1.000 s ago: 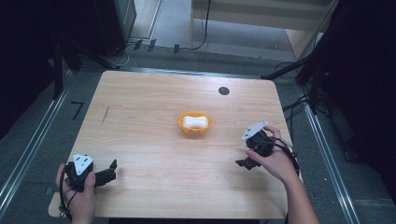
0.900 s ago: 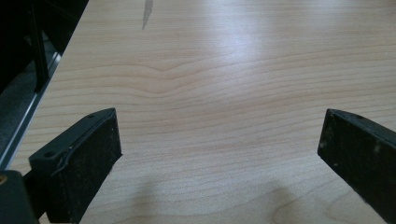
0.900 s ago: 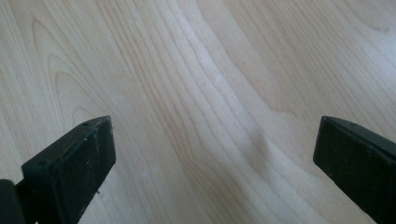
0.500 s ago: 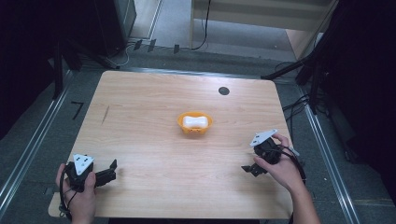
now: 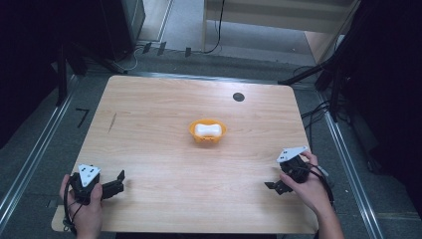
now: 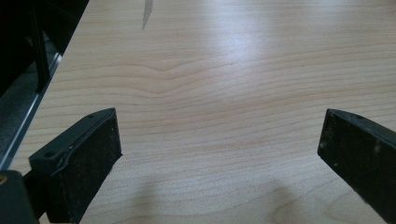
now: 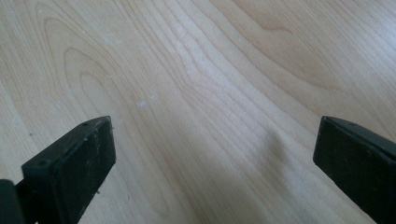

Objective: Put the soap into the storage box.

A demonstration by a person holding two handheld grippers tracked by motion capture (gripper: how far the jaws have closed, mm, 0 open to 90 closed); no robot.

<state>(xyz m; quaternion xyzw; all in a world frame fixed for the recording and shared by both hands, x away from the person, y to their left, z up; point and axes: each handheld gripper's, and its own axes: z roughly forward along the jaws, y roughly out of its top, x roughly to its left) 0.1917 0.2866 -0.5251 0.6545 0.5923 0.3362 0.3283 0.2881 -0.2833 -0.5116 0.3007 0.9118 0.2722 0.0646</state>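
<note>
Where the pale wooden table (image 5: 164, 124) is viewed from above, one orange bowl (image 5: 207, 133) sits near its centre, slightly toward 12 o'clock. Bowl: round, scalloped rim, smooth glossy look. Contents: one white bone-shaped piece (image 5: 207, 130), rounded lobes at both ends, long axis running 9 o'clock to 3 o'clock, lying flat inside the bowl. Table surface: light wood with wavy grain, matte with a soft sheen; a small dark round disc (image 5: 239, 97) lies toward 1 o'clock, and a thin dark streak (image 5: 112, 122) toward 9 o'clock.

Left gripper (image 5: 115, 182): held in a hand (image 5: 85, 209) at the 7 o'clock corner, black body, grey three-cornered plate on top, jaws spread wide over bare wood, nothing between them.

Right gripper (image 5: 276, 185): held in a hand (image 5: 308, 186) near 4 o'clock by the table's edge, same build, jaws likewise parted wide over bare grain, gripping nothing. Both grippers lie well apart from the bowl.
</note>
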